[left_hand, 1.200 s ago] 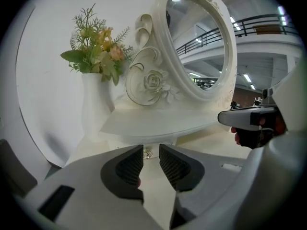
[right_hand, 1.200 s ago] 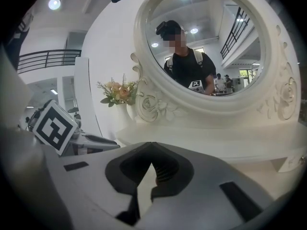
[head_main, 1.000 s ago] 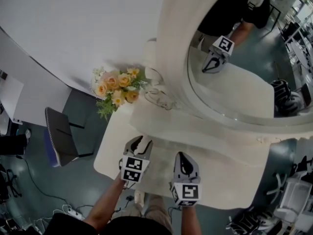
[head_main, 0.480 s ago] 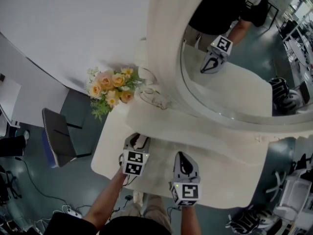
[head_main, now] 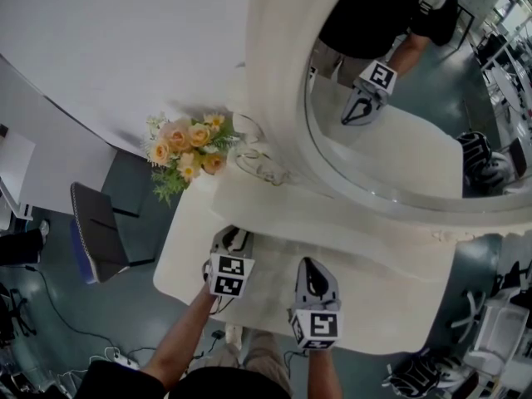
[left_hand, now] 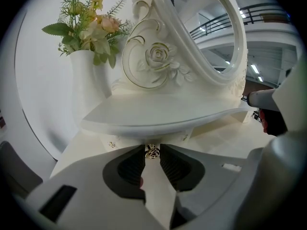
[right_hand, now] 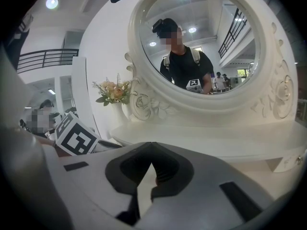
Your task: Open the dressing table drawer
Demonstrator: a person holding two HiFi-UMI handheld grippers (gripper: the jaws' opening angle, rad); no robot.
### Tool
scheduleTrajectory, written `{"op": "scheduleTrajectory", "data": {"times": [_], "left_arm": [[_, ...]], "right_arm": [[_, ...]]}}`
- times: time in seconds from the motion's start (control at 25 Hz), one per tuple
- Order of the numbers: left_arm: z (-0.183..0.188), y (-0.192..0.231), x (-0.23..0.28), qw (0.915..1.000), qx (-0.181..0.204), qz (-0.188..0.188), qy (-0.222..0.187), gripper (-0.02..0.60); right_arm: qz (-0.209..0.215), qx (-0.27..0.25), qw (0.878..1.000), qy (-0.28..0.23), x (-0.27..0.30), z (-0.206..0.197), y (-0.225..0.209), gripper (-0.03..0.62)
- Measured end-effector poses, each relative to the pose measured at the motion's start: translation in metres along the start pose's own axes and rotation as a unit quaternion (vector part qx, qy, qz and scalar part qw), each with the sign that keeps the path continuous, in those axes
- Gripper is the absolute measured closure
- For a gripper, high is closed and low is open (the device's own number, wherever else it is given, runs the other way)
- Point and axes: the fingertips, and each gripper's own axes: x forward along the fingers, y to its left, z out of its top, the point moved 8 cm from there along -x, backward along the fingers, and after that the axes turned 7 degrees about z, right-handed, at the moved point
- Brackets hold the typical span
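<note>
Knob caught, drawer shut

The drawer (left_hand: 132, 139) sat shut under the dressing table's (head_main: 391, 322) shelf. The left gripper's (head_main: 233, 243) jaws had just been closing and pinched its knob (left_hand: 152, 151), seemingly ready to pull. The right gripper's (right_hand: 151, 143) jaws were together, empty.

We have open room along the front edge of the table (head_main: 187, 260): the top is bare from its left edge to the front right corner, save where the two grippers hang. The left gripper (head_main: 235, 238) and right gripper (head_main: 309, 266) sit side by side, apart, with a bare strip between them. Towards the back, the shelf (left_hand: 158, 111) overhangs the knob (left_hand: 152, 151), so the only way in is low, under its lip. The left jaws, which have just been closing, grip that knob from both sides. Flowers (head_main: 184, 146) crowd the back left corner, the mirror (head_main: 278, 81) walls off the back edge, and a chair (head_main: 98, 231) stands off the left edge.
</note>
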Motion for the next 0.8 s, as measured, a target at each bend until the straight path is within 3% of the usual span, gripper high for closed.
{"op": "scheduleTrajectory", "data": {"times": [0.8], "left_arm": [[-0.0035, -0.0027, -0.0041, 0.9999, 0.002, 0.014, 0.005, 0.486]], "right_arm": [[0.001, -0.001, 1.0, 0.003, -0.0086, -0.0044, -0.0013, 0.595]]}}
